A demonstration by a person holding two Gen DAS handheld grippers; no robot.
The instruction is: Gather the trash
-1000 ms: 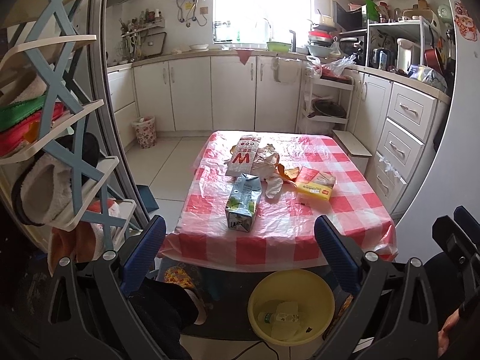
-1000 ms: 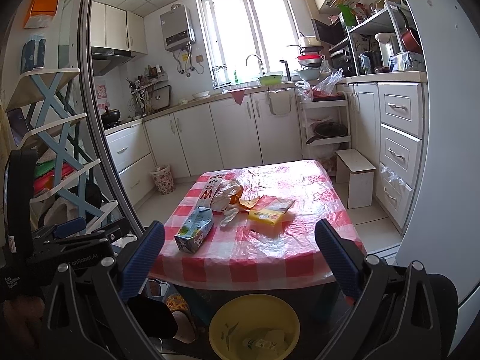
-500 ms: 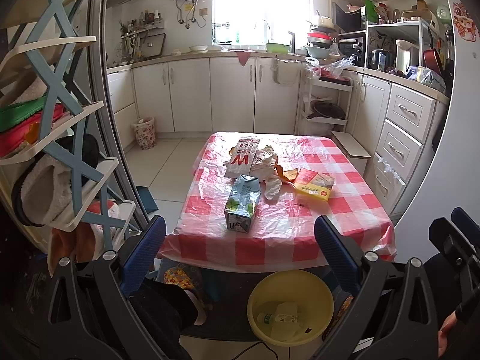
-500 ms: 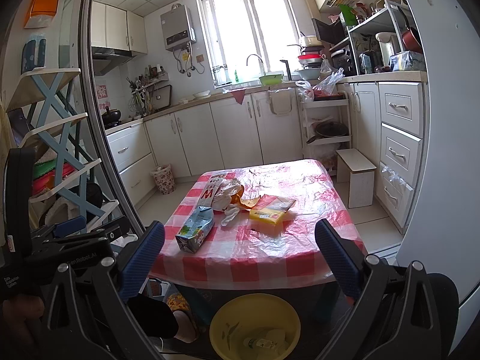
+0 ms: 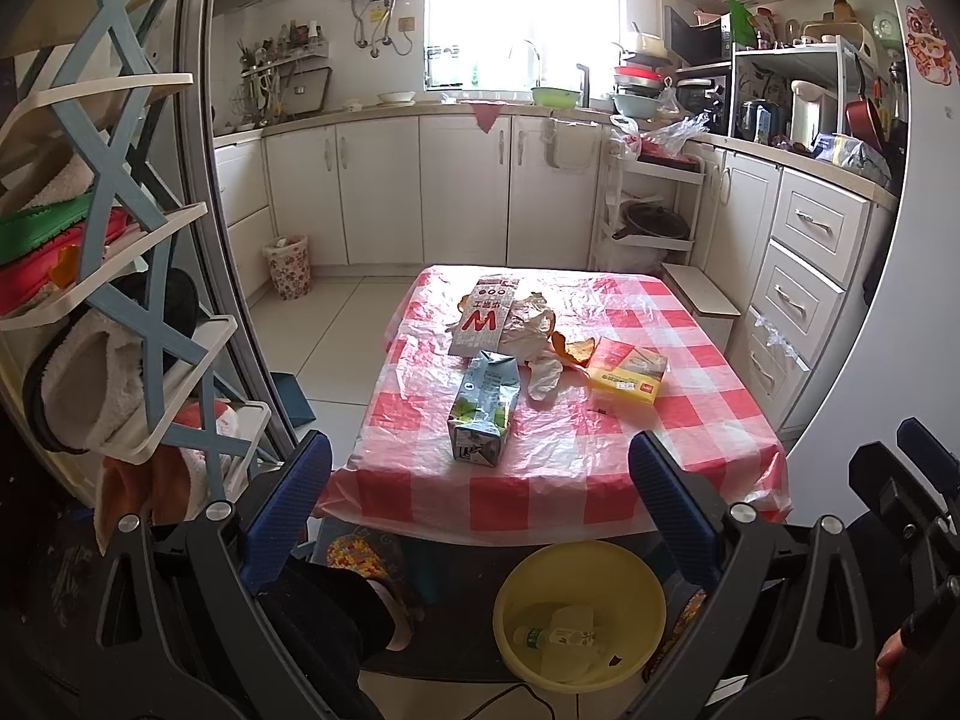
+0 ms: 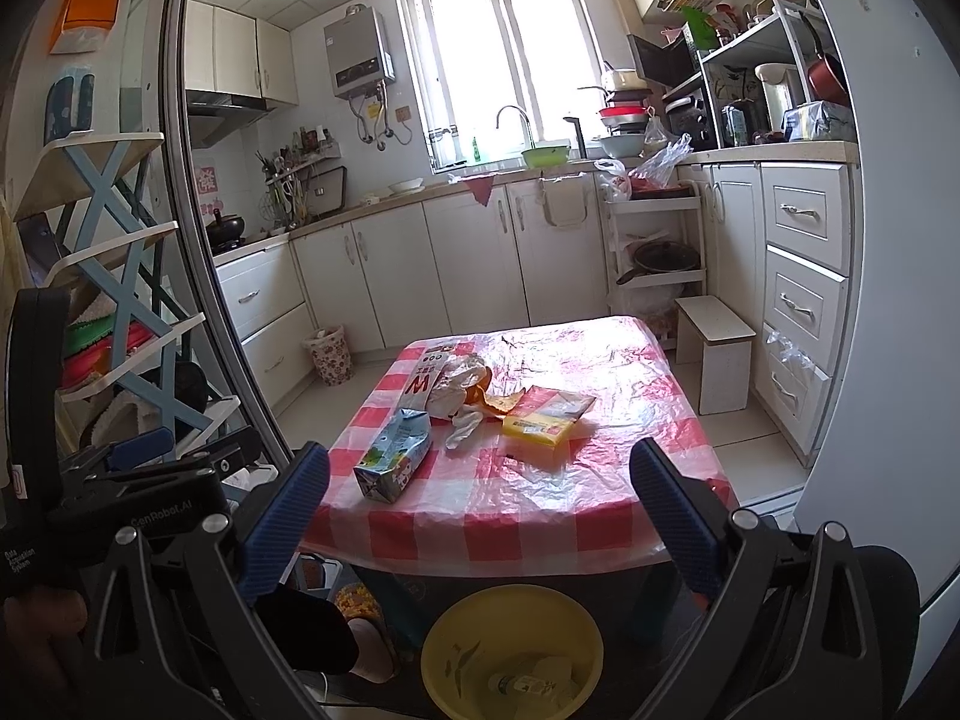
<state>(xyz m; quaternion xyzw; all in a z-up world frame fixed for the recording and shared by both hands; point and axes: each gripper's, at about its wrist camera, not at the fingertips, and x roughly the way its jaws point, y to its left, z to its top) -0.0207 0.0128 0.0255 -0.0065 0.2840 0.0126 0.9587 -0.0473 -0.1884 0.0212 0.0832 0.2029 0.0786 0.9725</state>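
A low table [image 5: 708,420] [image 6: 600,480] with a red-checked plastic cover carries the trash. A blue-green drink carton [image 5: 485,408] [image 6: 393,456] lies nearest me. Behind it sit a white paper bag with a red W [image 5: 486,318] [image 6: 427,384], crumpled wrapping with orange peel [image 5: 573,351] [image 6: 480,393], and a yellow packet [image 5: 627,369] [image 6: 543,417]. A yellow basin [image 5: 579,615] [image 6: 510,651] on the floor holds a bottle and scraps. My left gripper [image 5: 480,516] and right gripper [image 6: 480,510] both hang open, short of the table's front edge, holding nothing.
White kitchen cabinets [image 5: 462,192] line the back and right walls. A blue-and-white shoe rack [image 5: 120,276] stands at the left. A small floral bin [image 5: 288,267] sits on the floor by the cabinets, and a white step stool [image 6: 714,354] stands right of the table.
Both views have shifted only slightly; the left wrist view has crept a little closer to the table. The trash has not moved and both grippers stay open.
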